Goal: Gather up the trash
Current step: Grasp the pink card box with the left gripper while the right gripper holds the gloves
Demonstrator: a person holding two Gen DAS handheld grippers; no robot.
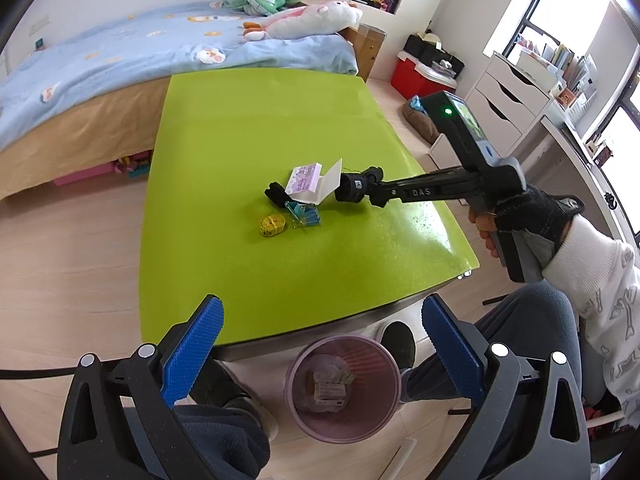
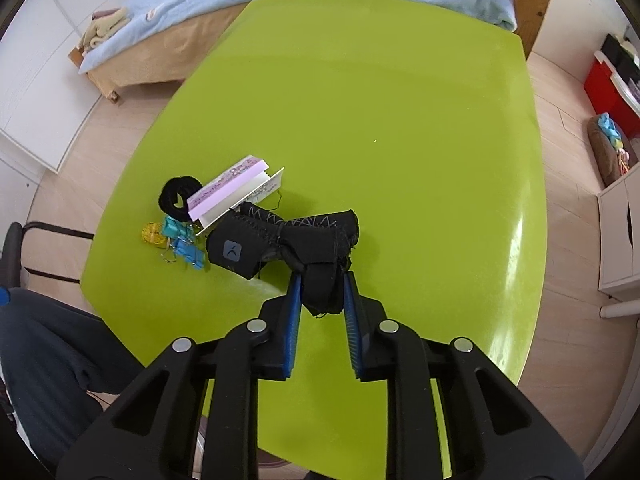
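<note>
1. The green table (image 1: 248, 128) fills most of both views, standing beside a bed (image 1: 100, 52) with a blue cover. Its far stretch is bare; the small things sit bunched near the person's side, within easy reach of both arms.
2. A translucent pink bin (image 1: 343, 388) stands on the floor just past the table's near edge, by the person's feet. It already holds some crumpled paper and a small carton, so it seems to be where the trash goes, set low so items can be dropped in.
3. The left gripper (image 1: 320, 344) hangs above that bin with its blue pads spread wide and nothing between them, probably waiting its turn.
4. The right gripper (image 2: 322, 292) reaches down to the table from the right, jaws drawn narrow around one end of a black fabric wrap (image 2: 288, 240). The pads look to be pressing on the cloth, though the bulk of it lies on the table.
5. The wrap is the item being collected. It lies just beside a pink box (image 2: 228, 192) with an open white flap, which leans over it.
6. A black elastic band (image 2: 178, 196) lies against the box's far side.
7. Blue binder clips (image 2: 186, 250) and a small yellow tape measure (image 2: 152, 234) rest nearest the table edge, untouched.
</note>
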